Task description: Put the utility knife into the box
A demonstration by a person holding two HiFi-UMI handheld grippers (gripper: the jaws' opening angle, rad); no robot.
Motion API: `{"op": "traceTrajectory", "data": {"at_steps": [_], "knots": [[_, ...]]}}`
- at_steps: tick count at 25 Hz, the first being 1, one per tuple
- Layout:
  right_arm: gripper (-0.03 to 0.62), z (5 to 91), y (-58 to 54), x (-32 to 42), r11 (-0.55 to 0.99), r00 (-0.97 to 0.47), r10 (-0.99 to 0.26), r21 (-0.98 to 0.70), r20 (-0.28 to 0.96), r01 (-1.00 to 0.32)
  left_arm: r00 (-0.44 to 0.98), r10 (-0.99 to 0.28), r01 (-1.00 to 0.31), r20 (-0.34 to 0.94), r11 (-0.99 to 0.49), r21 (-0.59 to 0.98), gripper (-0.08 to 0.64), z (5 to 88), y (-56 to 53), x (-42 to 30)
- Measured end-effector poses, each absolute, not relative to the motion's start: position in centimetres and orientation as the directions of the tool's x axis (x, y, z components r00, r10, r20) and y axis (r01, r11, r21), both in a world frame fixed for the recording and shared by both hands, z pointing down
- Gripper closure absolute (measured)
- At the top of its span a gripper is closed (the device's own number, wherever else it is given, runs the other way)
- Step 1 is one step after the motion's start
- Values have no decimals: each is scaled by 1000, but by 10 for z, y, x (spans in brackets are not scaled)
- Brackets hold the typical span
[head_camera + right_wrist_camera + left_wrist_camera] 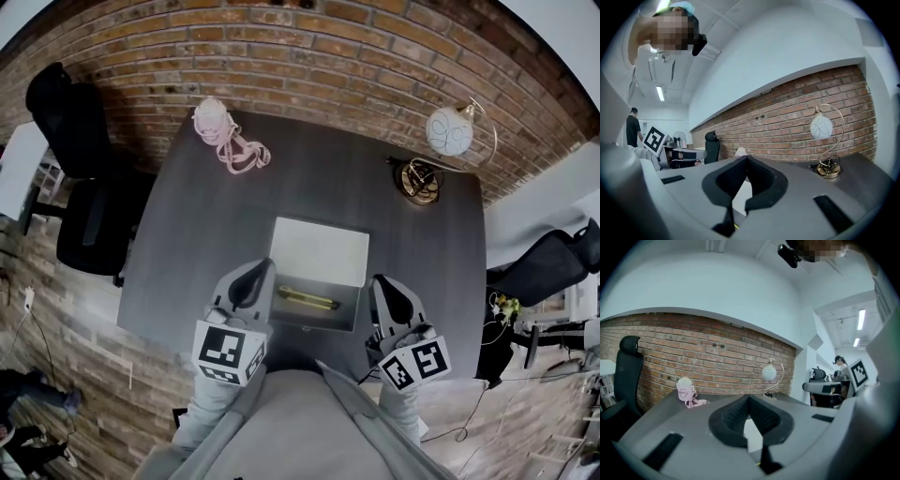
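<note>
Knife (307,299) lies flat inside the open box (281,319) on table (187,234); likely light, stiff, slick, so pinch mid-handle, clear of blade. Left gripper (262,268) and right gripper (379,281) both pressed together, empty, beside box

We see soft, even indoor light; ceiling strips (860,319) glow bright. Fisheye bends the brick wall (309,56), corners go black, and the near foreground blurs.

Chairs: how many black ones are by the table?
2. One chair stands off the table's left side, the other off its right side. More may be hidden outside the picture.
</note>
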State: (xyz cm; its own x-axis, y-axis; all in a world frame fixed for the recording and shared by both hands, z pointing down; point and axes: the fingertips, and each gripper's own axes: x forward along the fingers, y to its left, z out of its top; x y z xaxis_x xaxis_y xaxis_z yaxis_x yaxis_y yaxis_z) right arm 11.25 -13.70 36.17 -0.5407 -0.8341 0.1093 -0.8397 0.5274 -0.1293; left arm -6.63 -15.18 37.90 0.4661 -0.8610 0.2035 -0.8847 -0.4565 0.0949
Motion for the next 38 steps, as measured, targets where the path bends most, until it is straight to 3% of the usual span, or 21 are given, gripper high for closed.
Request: {"op": "traceTrajectory", "data": {"at_steps": [38], "knots": [[575, 374, -142, 109, 536, -551, -822, -130, 145, -834, 456, -863, -890, 217, -446, 96, 541, 383, -156, -71]]}}
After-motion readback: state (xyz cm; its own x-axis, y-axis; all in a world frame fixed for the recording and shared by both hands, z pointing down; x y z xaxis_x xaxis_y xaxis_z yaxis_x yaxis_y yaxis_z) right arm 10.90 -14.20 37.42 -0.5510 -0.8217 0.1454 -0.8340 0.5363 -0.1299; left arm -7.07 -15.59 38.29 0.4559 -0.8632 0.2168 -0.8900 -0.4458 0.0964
